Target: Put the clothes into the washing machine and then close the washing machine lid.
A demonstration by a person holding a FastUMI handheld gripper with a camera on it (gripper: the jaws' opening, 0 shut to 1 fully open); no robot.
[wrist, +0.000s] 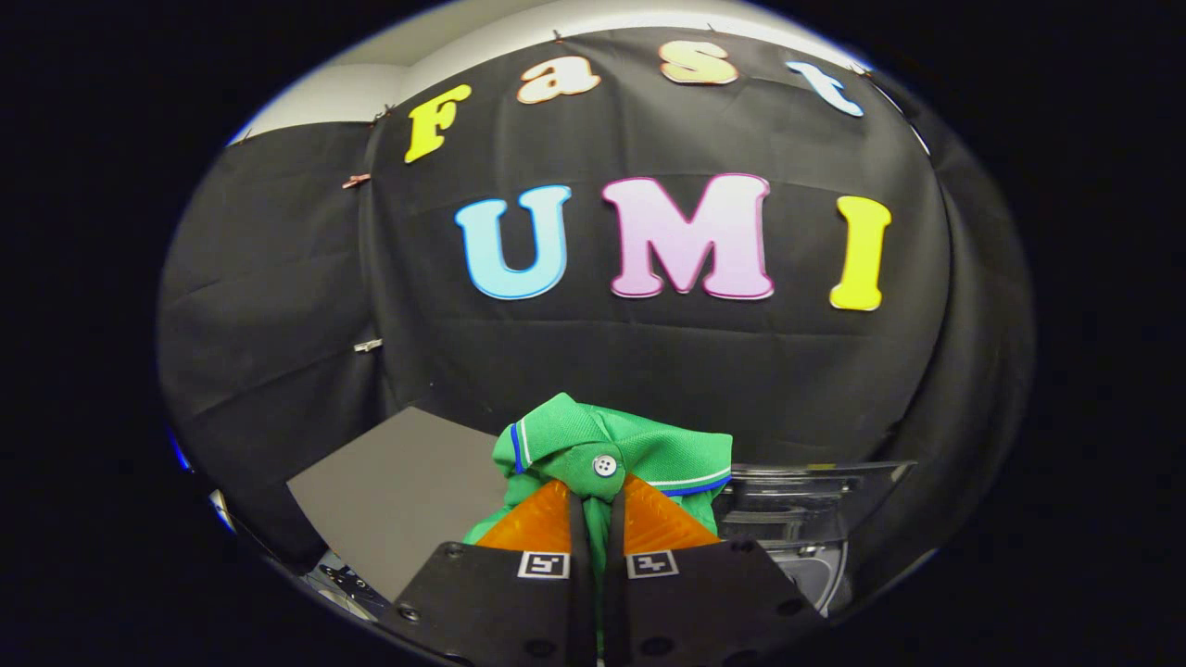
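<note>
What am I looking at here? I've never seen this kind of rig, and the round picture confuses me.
The camera rides on a hand-held two-finger gripper and looks forward along its fingers, hence the round fisheye picture. The fingers are closed on a green polo shirt, pinching it near its white button and holding it up. Beyond the shirt stands a flat grey panel. Beside the shirt is a clear, shiny plastic part, probably the washing machine's open lid, though I can't tell for certain. Black cloth walls surround the booth.

One garment: green polo shirt (639,445), one white button (605,465) showing on it. One gripper (598,505), two fingers (533,523) closed together on shirt fabric. One grey flat panel (398,491) beside shirt. One clear plastic lid (806,491) on other side. Two square markers (543,564) on gripper body.
</note>
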